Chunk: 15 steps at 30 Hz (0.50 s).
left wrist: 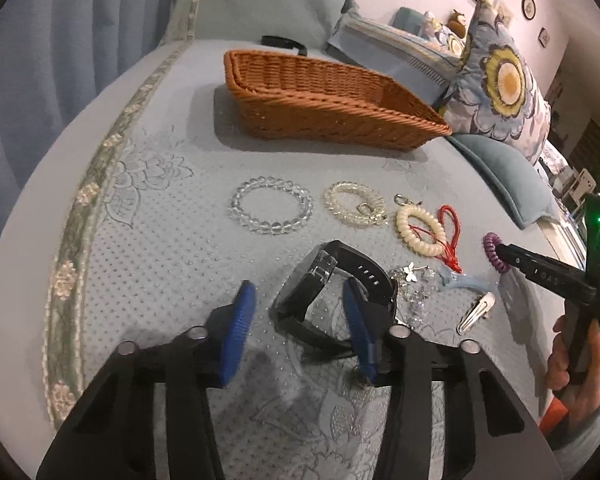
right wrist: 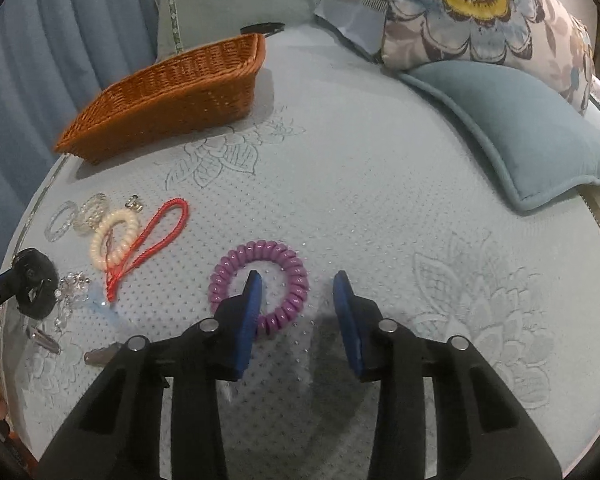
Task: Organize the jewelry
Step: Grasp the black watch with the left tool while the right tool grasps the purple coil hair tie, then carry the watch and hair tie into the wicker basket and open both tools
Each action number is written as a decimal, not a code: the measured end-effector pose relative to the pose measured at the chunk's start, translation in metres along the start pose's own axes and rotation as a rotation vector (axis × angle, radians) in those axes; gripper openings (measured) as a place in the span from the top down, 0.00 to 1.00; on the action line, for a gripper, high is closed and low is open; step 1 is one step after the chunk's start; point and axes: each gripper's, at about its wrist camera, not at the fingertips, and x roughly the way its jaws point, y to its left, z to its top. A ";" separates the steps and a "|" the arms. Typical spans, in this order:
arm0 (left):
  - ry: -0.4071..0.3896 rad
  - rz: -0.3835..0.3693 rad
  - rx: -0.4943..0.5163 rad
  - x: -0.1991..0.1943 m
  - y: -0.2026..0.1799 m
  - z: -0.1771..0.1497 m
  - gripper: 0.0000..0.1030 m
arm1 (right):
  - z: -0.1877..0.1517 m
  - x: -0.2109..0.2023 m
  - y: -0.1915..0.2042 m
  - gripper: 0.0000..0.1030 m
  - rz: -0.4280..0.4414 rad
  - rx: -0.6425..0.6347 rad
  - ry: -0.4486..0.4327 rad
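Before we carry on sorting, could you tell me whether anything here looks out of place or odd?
Nothing looks damaged or spilled. The jewellery simply lies loose on the pale blue bedspread, none visibly in the brown wicker basket, and the black wristwatch sits curled on its side.

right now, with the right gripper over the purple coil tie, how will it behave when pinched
The purple coil tie is a springy spiral, so it will likely squash and stretch rather than stay stiff. Its glossy plastic may slip on the blue pads. It looks light and lies flat on the bedspread, so rolling seems unlikely.
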 end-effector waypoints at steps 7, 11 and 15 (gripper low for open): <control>-0.003 0.030 0.012 0.008 -0.004 0.000 0.77 | -0.002 0.001 0.025 0.89 -0.029 -0.113 -0.017; -0.031 0.032 -0.003 0.006 -0.004 -0.002 0.78 | -0.004 -0.005 0.032 0.90 0.040 -0.132 -0.028; -0.084 0.017 -0.015 -0.005 -0.005 0.000 0.79 | -0.003 -0.017 0.040 0.91 0.092 -0.147 -0.070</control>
